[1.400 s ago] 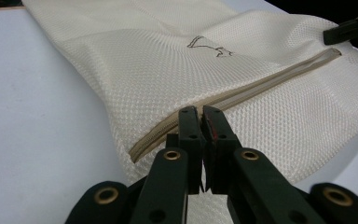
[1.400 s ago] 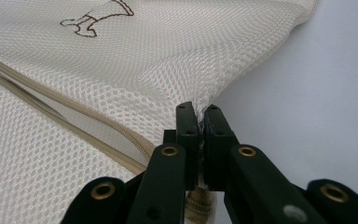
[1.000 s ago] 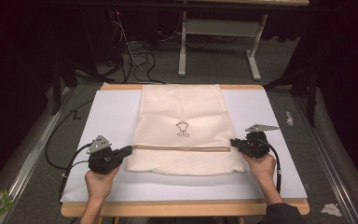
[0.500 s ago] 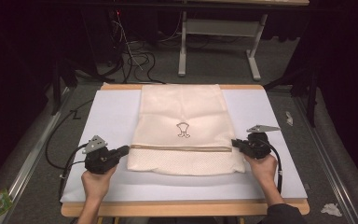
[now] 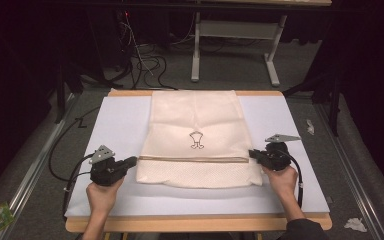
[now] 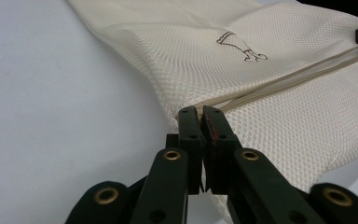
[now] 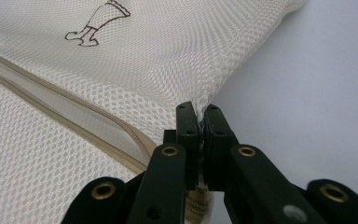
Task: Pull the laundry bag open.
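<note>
A cream mesh laundry bag [image 5: 195, 137] lies flat on the white table top [image 5: 120, 125], with a small brown emblem [image 5: 196, 140] and a zipper band [image 5: 190, 159] across its near part. My left gripper [image 5: 132, 161] is shut on the bag's left edge at the zipper's end; the left gripper view shows the mesh bag [image 6: 242, 70] pinched between the jaws of the left gripper [image 6: 201, 114]. My right gripper [image 5: 252, 153] is shut on the right edge at the zipper line; in the right gripper view a bit of mesh bag [image 7: 168, 56] sits between the shut jaws of the right gripper [image 7: 200, 112].
The white top rests on a wooden board [image 5: 195, 223] whose near edge shows. Black cables [image 5: 62, 150] trail off the left side. A white metal frame [image 5: 235, 45] stands on the grey floor beyond. Crumpled scraps [image 5: 354, 224] lie on the floor at right.
Both grippers have drawn slightly toward the near edge, taking the bag's zipper edge with them. The left one moved a little more.
</note>
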Available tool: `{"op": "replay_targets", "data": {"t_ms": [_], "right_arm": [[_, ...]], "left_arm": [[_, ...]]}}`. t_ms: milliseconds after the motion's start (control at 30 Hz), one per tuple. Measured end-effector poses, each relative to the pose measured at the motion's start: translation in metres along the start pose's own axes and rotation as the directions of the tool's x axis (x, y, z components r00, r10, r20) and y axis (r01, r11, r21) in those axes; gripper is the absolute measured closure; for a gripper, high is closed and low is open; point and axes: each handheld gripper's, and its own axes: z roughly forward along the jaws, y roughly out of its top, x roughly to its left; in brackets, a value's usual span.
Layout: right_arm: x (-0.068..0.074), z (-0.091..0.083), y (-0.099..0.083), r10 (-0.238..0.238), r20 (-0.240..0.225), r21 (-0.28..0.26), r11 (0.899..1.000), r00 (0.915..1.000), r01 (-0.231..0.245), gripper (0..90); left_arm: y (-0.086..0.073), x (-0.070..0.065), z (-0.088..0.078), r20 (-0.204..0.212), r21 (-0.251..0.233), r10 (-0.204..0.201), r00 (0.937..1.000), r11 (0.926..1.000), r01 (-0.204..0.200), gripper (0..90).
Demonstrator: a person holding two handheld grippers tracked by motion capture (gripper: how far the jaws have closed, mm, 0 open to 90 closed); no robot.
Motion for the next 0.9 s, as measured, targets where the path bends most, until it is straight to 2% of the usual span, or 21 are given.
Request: {"op": "replay_targets", "data": {"t_ms": [367, 600, 900], "right_arm": [[-0.001, 0.003, -0.005, 0.024, -0.008, 0.008, 1.0, 0.9997, -0.024, 88.0], [-0.001, 0.007, -0.009, 0.033, -0.013, 0.026, 0.999, 0.9994, -0.033, 87.2], [0.0, 0.013, -0.017, 0.029, -0.017, 0.062, 0.998, 0.9994, -0.028, 85.3]], "left_arm": [[-0.005, 0.002, 0.008, 0.008, 0.059, -0.025, 0.9997, 0.998, 0.024, 87.3], [-0.006, 0.002, 0.011, 0.007, 0.079, -0.03, 0.9995, 0.9964, 0.029, 87.0], [-0.008, 0.0, 0.017, -0.015, 0.114, -0.021, 0.9997, 0.9932, 0.022, 86.5]]}}
